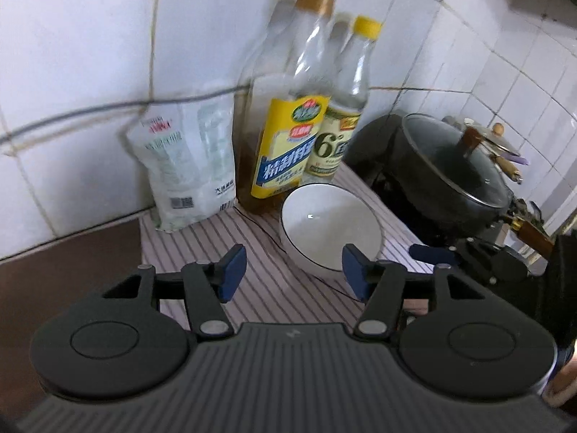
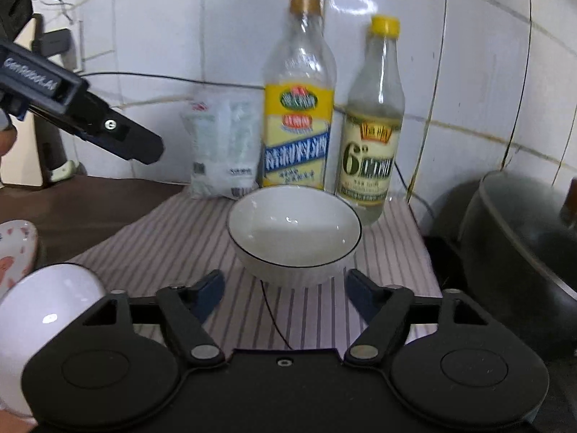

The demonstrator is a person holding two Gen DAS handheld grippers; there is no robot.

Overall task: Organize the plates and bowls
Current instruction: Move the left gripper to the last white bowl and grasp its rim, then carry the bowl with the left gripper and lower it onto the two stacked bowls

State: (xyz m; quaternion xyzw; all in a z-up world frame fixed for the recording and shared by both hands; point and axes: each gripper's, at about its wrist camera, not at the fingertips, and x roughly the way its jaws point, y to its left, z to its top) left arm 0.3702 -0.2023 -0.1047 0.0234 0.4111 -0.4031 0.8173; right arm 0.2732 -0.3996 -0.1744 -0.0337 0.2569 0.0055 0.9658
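A: Where is the white bowl (image 2: 294, 232) relative to the right gripper (image 2: 283, 290)?

B: Just ahead of its fingertips, upright on the striped cloth (image 2: 173, 241). The jaws stand spread with nothing between them.

A: And the left gripper (image 1: 294, 269)?

B: Also released, nothing between its blue pads (image 1: 234, 269). The same white bowl (image 1: 330, 231) sits just beyond its right finger.

A: What stands past the bowl?

B: A cooking wine bottle (image 2: 297, 108) and a vinegar bottle (image 2: 375, 126) by the tiled wall, with a white bag (image 2: 223, 151) to their left. A dark lidded pot (image 1: 454, 169) is off to the right.

A: Other dishes?

B: A second white bowl (image 2: 47, 299) and a patterned plate (image 2: 16, 249) beside the right gripper's left side.
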